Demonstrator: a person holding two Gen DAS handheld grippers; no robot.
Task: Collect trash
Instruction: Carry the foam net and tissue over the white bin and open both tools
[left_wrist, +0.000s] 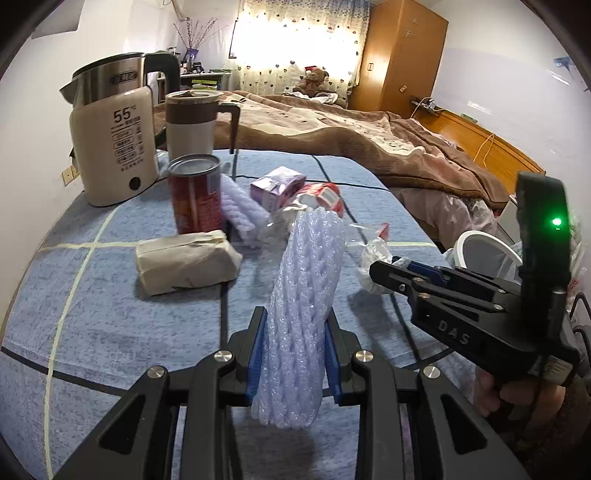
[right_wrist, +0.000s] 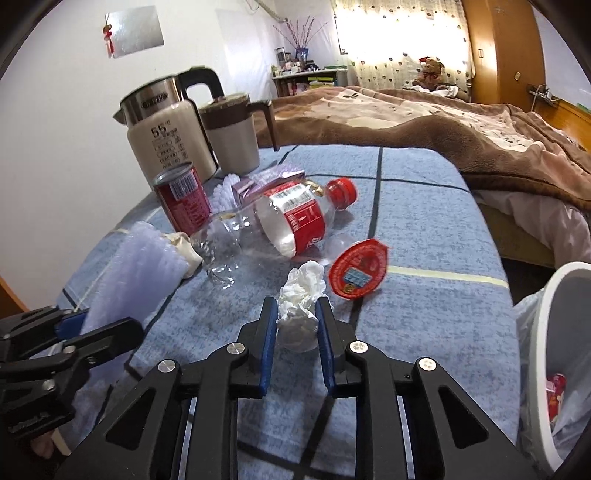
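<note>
My left gripper (left_wrist: 295, 325) is shut on a pale foam net sleeve (left_wrist: 306, 288) and holds it upright above the blue tablecloth (left_wrist: 110, 332); the sleeve also shows in the right wrist view (right_wrist: 136, 266). My right gripper (right_wrist: 295, 314) is shut on a crumpled white tissue (right_wrist: 301, 291), also seen from the left (left_wrist: 373, 258). A clear plastic bottle with red label (right_wrist: 291, 221), a red foil lid (right_wrist: 358, 267), a red can (left_wrist: 195, 195), a purple carton (left_wrist: 277, 186) and another foam sleeve (left_wrist: 240, 206) lie on the table.
A white bin with a plastic liner (right_wrist: 554, 350) stands off the table's right edge. A kettle (left_wrist: 114, 140) and a lidded mug (left_wrist: 192, 125) stand at the back left. A tissue pack (left_wrist: 184, 260) lies left of centre. A bed (left_wrist: 369, 136) lies behind.
</note>
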